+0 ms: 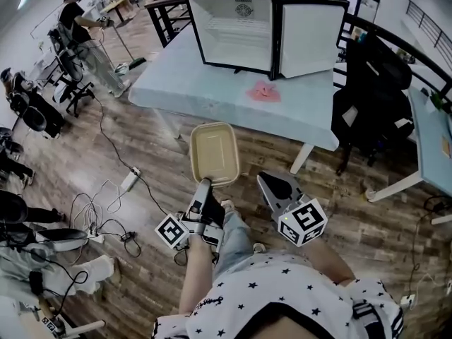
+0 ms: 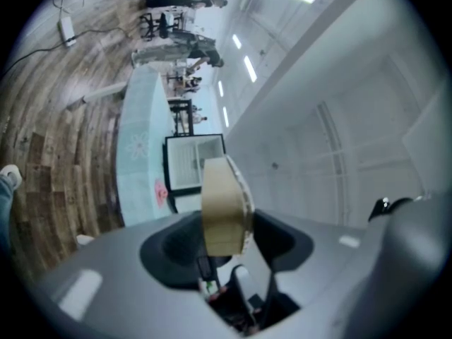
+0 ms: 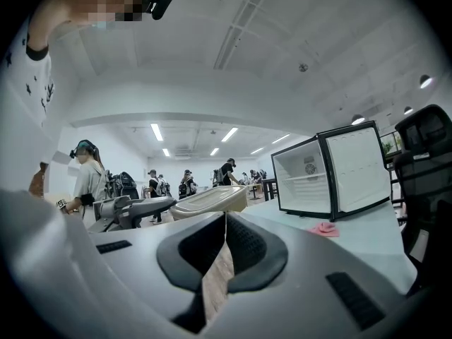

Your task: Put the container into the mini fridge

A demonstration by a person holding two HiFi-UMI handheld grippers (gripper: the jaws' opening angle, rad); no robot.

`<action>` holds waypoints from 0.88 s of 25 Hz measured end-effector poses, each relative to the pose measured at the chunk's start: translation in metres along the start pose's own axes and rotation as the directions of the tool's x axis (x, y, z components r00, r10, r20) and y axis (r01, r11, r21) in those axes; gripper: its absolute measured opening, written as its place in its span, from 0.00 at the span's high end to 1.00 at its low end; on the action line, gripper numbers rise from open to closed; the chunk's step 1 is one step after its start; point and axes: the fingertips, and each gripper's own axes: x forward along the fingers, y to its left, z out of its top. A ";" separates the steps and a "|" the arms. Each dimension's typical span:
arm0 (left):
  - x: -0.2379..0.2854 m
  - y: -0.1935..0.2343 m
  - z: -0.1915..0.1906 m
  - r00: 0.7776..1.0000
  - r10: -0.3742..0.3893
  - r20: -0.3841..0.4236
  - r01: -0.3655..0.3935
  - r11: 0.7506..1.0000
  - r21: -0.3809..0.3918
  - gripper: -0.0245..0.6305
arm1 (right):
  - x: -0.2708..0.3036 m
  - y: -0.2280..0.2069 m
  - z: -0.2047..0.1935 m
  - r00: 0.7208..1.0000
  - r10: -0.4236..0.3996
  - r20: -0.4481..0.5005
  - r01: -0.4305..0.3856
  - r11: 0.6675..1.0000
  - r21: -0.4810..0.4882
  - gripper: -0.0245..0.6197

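place: open-plan lab hall | signs: work tables (image 1: 212,83); office chairs (image 1: 70,73); floor cables (image 1: 106,203); ceiling strip lights (image 3: 157,131)

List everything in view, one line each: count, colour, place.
mini fridge: 1, black, white inside, door open, on the table
table: 1, pale blue, ahead
cloth: 1, pink, on the table before the fridge
container: 1, beige, held near the table's front edge
office chair: 1, black, right of the table
power strip: 1, white, on the floor, left
left gripper: 1, grey, shut on the container's rim
right gripper: 1, grey, jaws together, empty
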 end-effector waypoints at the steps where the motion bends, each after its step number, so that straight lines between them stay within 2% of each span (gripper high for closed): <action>1: 0.004 0.002 0.003 1.000 -0.001 -0.003 0.001 1.000 -0.004 0.62 | 0.003 -0.003 0.000 1.000 -0.005 -0.003 0.005 1.000 0.000 0.93; 11: 0.065 0.028 0.036 1.000 -0.014 -0.027 0.013 0.999 -0.030 0.62 | 0.056 -0.046 0.001 0.999 -0.038 -0.029 0.038 0.999 -0.010 0.93; 22: 0.152 0.060 0.109 0.997 -0.027 -0.075 0.023 0.998 -0.050 0.62 | 0.153 -0.098 0.027 0.996 -0.089 -0.032 0.088 0.995 -0.037 0.93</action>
